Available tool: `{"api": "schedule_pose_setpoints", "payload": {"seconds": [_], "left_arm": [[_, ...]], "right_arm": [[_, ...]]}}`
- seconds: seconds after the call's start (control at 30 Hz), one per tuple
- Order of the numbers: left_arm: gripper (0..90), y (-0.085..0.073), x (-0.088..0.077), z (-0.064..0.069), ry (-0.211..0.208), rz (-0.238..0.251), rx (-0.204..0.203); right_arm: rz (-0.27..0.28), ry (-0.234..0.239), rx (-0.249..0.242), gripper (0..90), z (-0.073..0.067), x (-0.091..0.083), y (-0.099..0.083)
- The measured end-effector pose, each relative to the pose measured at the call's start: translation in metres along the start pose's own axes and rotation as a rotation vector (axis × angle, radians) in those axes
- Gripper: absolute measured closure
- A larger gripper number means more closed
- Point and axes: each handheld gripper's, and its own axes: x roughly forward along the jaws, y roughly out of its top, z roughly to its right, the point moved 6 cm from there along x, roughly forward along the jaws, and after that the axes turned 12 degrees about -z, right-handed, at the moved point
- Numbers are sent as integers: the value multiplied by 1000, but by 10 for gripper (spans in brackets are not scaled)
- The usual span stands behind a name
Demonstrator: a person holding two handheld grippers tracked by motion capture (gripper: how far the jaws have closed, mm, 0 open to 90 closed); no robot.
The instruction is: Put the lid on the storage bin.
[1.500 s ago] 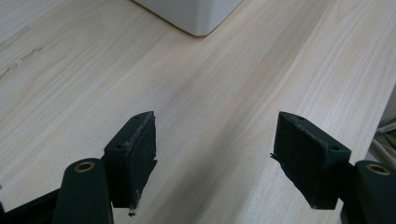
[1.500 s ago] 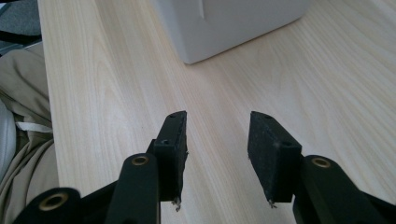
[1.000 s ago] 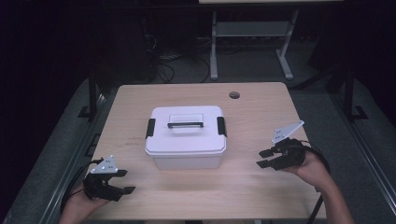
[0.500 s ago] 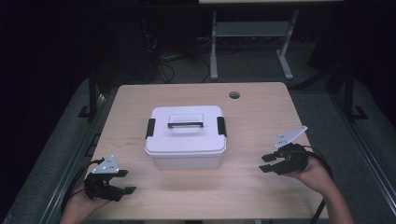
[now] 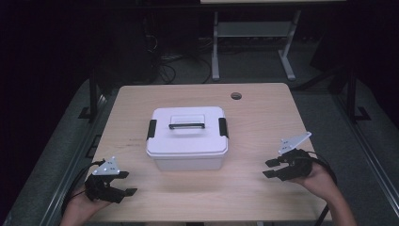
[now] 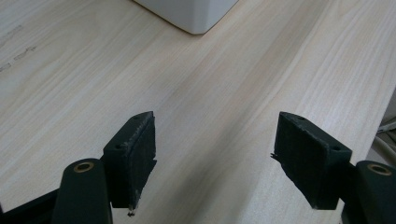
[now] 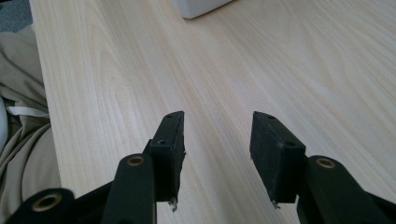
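Observation:
A white lidded box [image 5: 187, 136] with a black handle and two black side latches stands in the middle of the wooden table [image 5: 263, 122]. My left gripper [image 5: 127, 183] rests near the front left corner, open, pointing right with bare wood between its pads [image 6: 135, 154]. At the front right, my right gripper [image 5: 270, 168] is also open and points left toward the box, holding nothing. A corner of the box [image 6: 191, 14] lies ahead in the left gripper view. The right gripper view has the box [image 7: 198, 7] at its top edge, beyond the pads [image 7: 273, 149].
A round cable hole [image 5: 236, 95] sits near the table's far right edge. Behind the table stands a metal frame [image 5: 254, 33] with cables on the dark floor. Beige trousers [image 7: 18, 116] lie past the table's near edge.
The right hand and its gripper have drifted a little toward the near edge of the table. The left gripper and the box have stayed put.

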Motion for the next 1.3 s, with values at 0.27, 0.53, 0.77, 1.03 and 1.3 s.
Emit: {"api": "schedule_pose_setpoints", "payload": {"seconds": [0.27, 0.53, 0.77, 1.03, 1.3], "left_arm": [[292, 0, 0, 0, 0, -1, 2], [292, 1, 0, 1, 2, 1, 9], [292, 1, 0, 1, 3, 0, 9], [290, 1, 2, 1, -2, -6, 11], [290, 1, 2, 1, 0, -10, 15]], "right_arm": [[2, 7, 12, 542, -3, 4, -7], [6, 5, 20, 540, -5, 6, -14], [13, 8, 31, 539, -6, 7, -21], [20, 17, 45, 533, -7, 9, -29], [25, 20, 43, 527, -12, 11, -33]]}}
